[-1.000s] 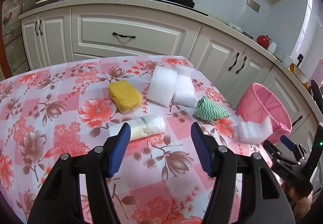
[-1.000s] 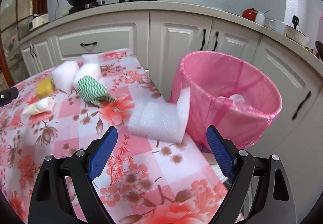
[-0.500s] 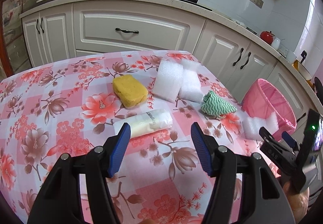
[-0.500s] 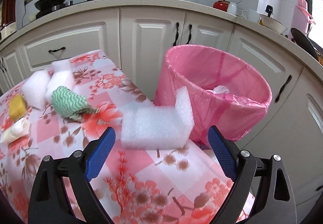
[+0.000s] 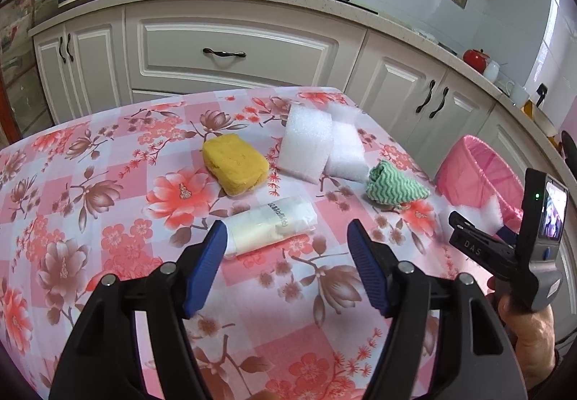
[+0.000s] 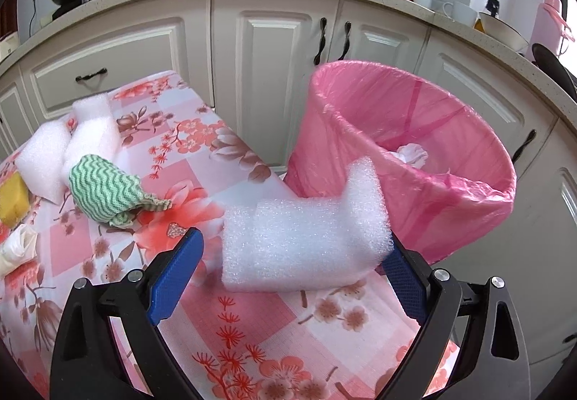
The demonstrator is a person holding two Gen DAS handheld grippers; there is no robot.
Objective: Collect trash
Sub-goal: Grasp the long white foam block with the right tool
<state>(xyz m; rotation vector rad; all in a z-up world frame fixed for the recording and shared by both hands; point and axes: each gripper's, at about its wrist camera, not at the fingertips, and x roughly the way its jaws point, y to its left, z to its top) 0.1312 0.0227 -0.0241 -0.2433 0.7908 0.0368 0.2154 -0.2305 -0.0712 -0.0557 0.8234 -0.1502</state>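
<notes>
An L-shaped white foam piece [image 6: 299,245] lies at the table's right edge beside the pink-lined bin [image 6: 414,133]. My right gripper [image 6: 292,248] is open around it; the left pad stands clear of it and the right pad is at its end. A clear-wrapped cream roll [image 5: 274,227] lies just ahead of my left gripper [image 5: 287,234], whose jaws are opening with nothing pressed between them. Farther back sit a yellow sponge [image 5: 234,167], two white foam blocks [image 5: 306,151] and a green zigzag cloth [image 5: 395,185].
Crumpled white paper [image 6: 411,153] lies inside the bin. The floral tablecloth [image 5: 108,220] covers the table, and white kitchen cabinets [image 5: 230,54] stand behind it. A hand [image 5: 530,331] holds the right gripper at the table's right side.
My right gripper has moved forward, so the foam piece now lies between its fingers. The left gripper's jaws stand a little wider; it has stayed near the roll.
</notes>
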